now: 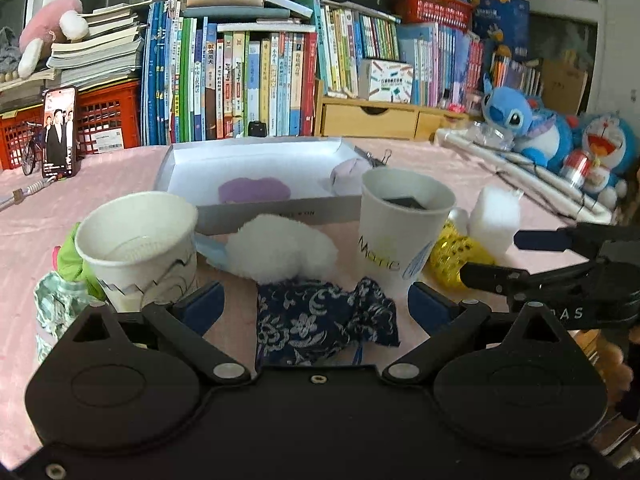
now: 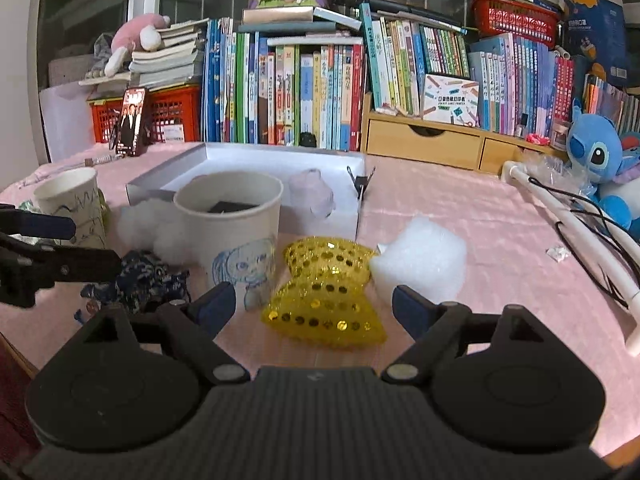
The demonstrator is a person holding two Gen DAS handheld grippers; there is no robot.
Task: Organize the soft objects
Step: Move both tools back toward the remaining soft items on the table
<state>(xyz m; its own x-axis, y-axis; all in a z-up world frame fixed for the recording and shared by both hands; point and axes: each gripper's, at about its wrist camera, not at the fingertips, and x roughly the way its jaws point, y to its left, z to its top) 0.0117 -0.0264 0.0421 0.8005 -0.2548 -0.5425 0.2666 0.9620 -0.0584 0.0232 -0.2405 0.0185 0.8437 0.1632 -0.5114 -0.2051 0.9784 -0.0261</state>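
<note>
A pink cloth covers the tabletop [image 2: 460, 216], with crammed bookshelves [image 2: 304, 92] and dark windows behind. Two paper cups stand on it: one [image 1: 140, 248] left, one [image 2: 236, 232] middle. A shallow white box [image 1: 256, 160] holds two soft pieces, a purple pad [image 1: 254, 190] and a pale lump [image 2: 312, 194]. Four soft things lie before it: a white puff [image 1: 280, 248], a blue floral pouch [image 1: 324, 320], a yellow sequin pouch [image 2: 324, 292] and a white foam block [image 2: 420, 264]. Left tongs [image 1: 316, 306] gape around the floral pouch; right tongs [image 2: 314, 306] gape around the sequin pouch, neither pressing.
</note>
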